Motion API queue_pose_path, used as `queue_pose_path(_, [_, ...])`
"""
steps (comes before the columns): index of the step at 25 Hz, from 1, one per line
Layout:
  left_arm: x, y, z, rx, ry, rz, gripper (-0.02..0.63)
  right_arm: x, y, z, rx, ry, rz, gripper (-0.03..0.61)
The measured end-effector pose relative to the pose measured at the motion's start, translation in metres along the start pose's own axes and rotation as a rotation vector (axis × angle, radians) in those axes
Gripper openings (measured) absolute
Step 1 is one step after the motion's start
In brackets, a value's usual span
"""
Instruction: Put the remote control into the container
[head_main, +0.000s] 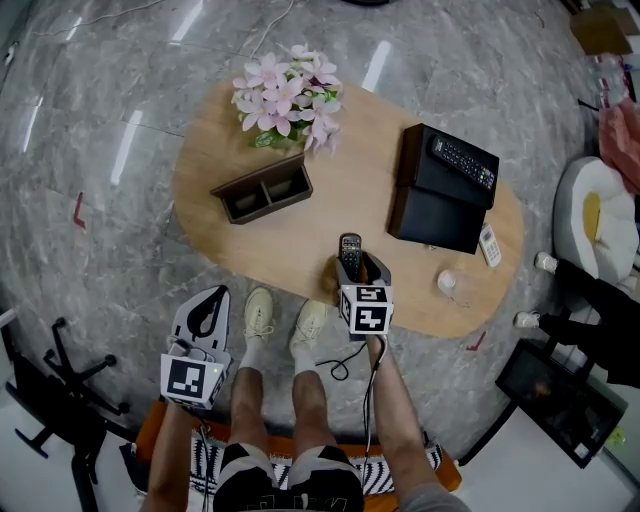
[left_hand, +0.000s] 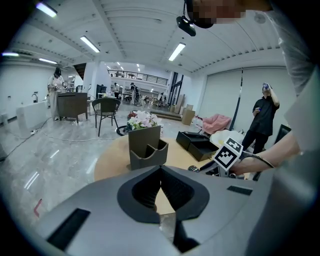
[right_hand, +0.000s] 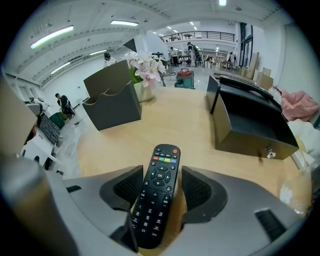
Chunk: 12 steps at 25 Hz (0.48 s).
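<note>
At the near edge of the oval table, the remote control sits buttons-up between the spread jaws of the right gripper. That gripper's view shows a gap at the right pad, which the head view cannot resolve. The two-compartment container stands well apart, beside the flowers. Head view only: a second remote on top of the black box. The left gripper is off the table, jaws pressed together, nothing between.
</note>
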<state>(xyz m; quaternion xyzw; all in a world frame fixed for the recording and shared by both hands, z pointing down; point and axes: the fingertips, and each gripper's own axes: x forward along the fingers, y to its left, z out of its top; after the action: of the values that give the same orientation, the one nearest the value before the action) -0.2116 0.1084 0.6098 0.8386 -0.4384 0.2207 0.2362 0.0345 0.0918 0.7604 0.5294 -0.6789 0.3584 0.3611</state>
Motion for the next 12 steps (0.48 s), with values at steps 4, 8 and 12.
queue_pose_path(4, [0.0002,0.0037,-0.0004,-0.003,0.006,0.005,0.006,0.0043,0.0020,-0.0019,-0.006,0.024,-0.001,0.239])
queue_pose_path(8, [0.0014,0.0047,0.0017,-0.004,0.006,0.006,0.006,0.0064,0.0021,-0.0027,-0.003,0.037,-0.011,0.238])
queue_pose_path(12, [0.0020,0.0054,0.0007,-0.004,0.008,0.003,0.008,0.0056,-0.0012,-0.0023,0.007,0.026,-0.026,0.219])
